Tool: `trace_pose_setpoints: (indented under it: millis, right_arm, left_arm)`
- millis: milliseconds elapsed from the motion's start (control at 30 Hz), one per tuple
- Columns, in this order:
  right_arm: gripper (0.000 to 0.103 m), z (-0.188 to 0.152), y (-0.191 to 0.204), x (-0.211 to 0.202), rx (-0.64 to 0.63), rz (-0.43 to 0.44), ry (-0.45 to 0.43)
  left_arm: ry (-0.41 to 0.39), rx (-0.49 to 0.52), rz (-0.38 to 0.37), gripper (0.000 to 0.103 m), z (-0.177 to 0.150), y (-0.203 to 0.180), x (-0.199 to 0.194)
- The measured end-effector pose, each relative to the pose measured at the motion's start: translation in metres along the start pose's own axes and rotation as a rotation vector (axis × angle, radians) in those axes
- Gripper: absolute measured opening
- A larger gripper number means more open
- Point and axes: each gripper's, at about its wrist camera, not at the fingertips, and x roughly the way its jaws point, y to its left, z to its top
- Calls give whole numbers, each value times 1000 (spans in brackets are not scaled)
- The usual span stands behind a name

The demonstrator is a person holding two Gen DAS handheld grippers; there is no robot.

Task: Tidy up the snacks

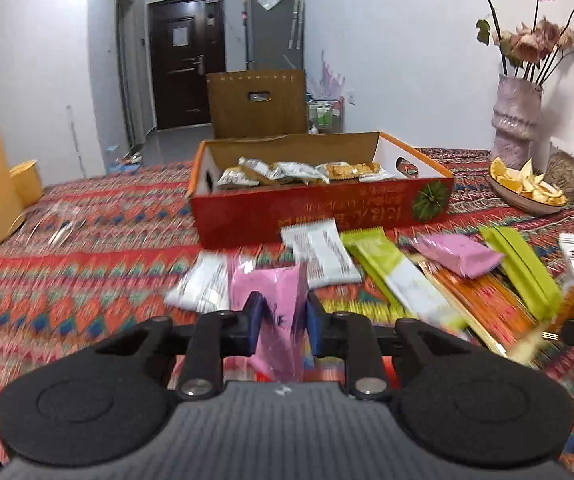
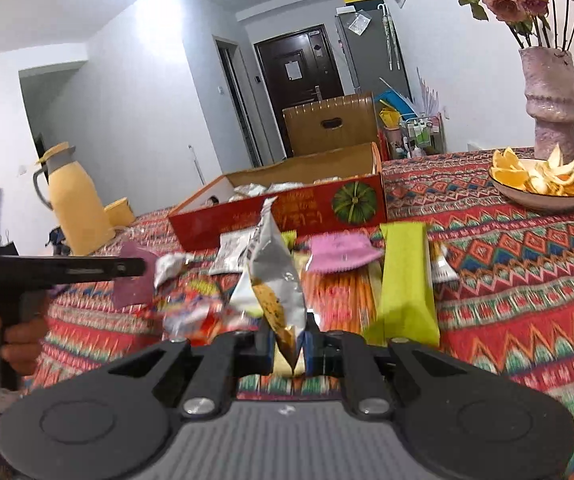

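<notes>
On the patterned tablecloth (image 1: 99,220) in front of you, loose snacks lie scattered just short of the red cardboard box (image 1: 319,208), which already has several silver packets (image 1: 287,172) inside it. Your left gripper (image 1: 282,322) is clamped on a pink packet (image 1: 277,300); its blue pads press the wrapper from both sides and the packet stands up between them. Your right gripper (image 2: 290,346) is closed tight on a silver snack bag (image 2: 273,276) with an orange patch, held upright with its top leaning toward the box. From the right wrist view you can see your left hand (image 2: 15,332) gripping the other tool's handle at the left edge. Beside your grips lie a green bar (image 2: 407,280), a second pink packet (image 2: 341,254) and white packets (image 1: 321,254), all close to the box's near wall. Off to the right, a bowl of orange peel (image 2: 541,194) sits near the pink vase (image 2: 551,96), well apart from the snacks. A yellow jug (image 2: 77,204) stands at the far left.
</notes>
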Motion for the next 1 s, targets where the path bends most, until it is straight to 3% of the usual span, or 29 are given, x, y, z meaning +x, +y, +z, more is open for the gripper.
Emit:
trace_pose_setpoints:
  millis: [167,267,467,667,800,1000]
  right_arm:
    - [13,-15,13,-24,-33,13,13]
    - [13,-21,19,-32,-46,27,27]
    - [13,-26,24,-30,-46,27,30]
    - [13,-22,25,-30,-49,17,25]
    - [13,-18,24,-25,-49,9,25]
    - [13,-6,20,-8,-55,-1,33]
  left_arm:
    - [-24,-115,-30,20,-32,3,-60]
    - [-38,-116,-27,18,-45,2,-83]
    - [-52,-118,8,17,-47,5,-90]
    - [-98,-142,-43,14,-39,7,-100]
    - [-126,-137,-53,3,-31,8,-99]
    - [-148,-113,-71,1,-13,14,-83]
